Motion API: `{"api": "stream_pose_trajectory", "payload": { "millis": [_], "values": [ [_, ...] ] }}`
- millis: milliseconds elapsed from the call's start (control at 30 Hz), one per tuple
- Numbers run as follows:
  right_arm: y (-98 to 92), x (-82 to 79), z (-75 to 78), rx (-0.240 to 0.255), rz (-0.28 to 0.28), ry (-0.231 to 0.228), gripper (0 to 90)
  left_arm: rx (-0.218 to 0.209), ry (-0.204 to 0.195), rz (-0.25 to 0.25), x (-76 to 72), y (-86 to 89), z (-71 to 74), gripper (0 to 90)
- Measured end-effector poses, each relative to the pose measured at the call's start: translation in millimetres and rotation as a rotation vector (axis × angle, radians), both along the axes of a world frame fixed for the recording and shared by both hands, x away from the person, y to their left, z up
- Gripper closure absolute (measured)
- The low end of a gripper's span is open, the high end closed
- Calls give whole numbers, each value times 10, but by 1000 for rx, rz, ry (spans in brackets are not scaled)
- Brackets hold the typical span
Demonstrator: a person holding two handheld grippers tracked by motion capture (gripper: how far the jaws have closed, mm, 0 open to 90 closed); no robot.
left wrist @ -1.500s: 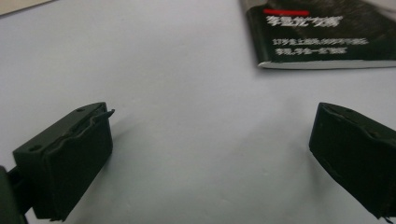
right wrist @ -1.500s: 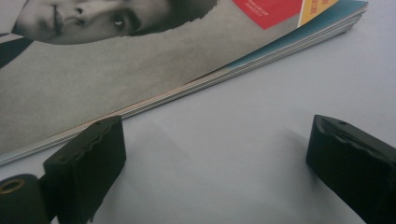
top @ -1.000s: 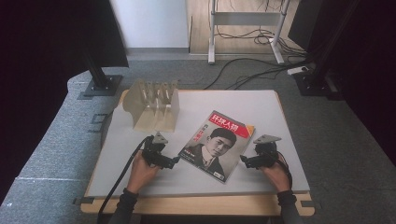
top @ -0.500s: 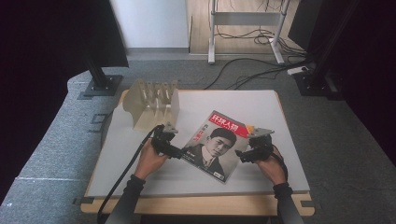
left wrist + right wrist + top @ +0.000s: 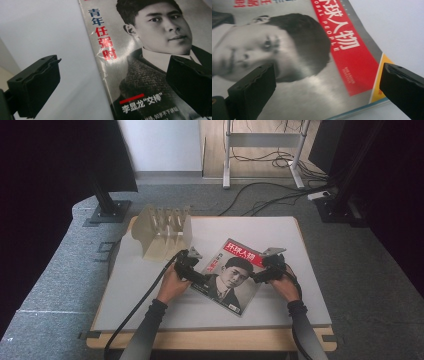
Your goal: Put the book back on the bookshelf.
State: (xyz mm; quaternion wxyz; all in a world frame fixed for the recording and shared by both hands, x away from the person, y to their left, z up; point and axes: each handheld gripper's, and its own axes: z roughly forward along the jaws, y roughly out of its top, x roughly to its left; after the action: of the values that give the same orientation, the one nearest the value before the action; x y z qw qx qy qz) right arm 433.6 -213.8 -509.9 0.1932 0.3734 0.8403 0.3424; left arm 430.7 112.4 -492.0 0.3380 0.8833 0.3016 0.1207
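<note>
White table: magazine lies flat, rack behind. Left gripper and right gripper straddle opposite edges, jaws spread.

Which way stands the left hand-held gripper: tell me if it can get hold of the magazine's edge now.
Probably yes. The left hand-held gripper has its jaws open astride the magazine's left edge, one over the bare table, one over the cover, with nothing between them.
</note>
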Motion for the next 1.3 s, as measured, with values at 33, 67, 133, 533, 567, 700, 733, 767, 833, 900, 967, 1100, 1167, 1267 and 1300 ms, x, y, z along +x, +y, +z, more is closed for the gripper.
{"api": "stream_pose_trajectory", "payload": {
  "millis": [33,67,133,533,567,700,733,767,833,900,967,1100,1167,1267,1300],
  "values": [
    [0,0,0,0,0,0,2,0,0,0,0,0,0,0],
    [-24,88,-32,-9,-3,1,4,4,-3,-5,7,-23,-26,0],
    [-45,148,-55,-10,-11,4,4,5,-1,-13,22,-64,-79,0],
    [-246,456,-150,24,-47,35,5,-16,33,-30,52,-167,-268,0],
    [-286,500,-169,32,-49,45,5,-3,38,-26,59,-176,-298,0],
    [-318,530,-203,49,-44,64,10,-26,60,-32,66,-186,-345,0],
    [-334,525,-222,82,-35,79,26,-27,57,-38,55,-198,-349,0],
    [-334,525,-222,82,-35,79,26,-27,57,-38,55,-198,-349,0],
    [-341,494,-227,92,-23,74,45,-29,57,-45,34,-215,-352,0],
    [-339,488,-228,94,-21,73,49,-26,60,-52,11,-228,-350,0],
    [-313,434,-219,90,-2,81,55,-33,58,-57,-32,-241,-357,0],
    [-310,396,-223,92,-7,76,57,-34,54,-47,-76,-232,-358,0],
    [-302,349,-222,91,-6,75,56,-26,57,-47,-118,-209,-353,0],
    [-290,299,-218,89,0,80,55,-23,60,-46,-150,-192,-349,0],
    [-275,237,-216,86,3,83,55,-19,62,-49,-183,-172,-345,0]
  ]
}}
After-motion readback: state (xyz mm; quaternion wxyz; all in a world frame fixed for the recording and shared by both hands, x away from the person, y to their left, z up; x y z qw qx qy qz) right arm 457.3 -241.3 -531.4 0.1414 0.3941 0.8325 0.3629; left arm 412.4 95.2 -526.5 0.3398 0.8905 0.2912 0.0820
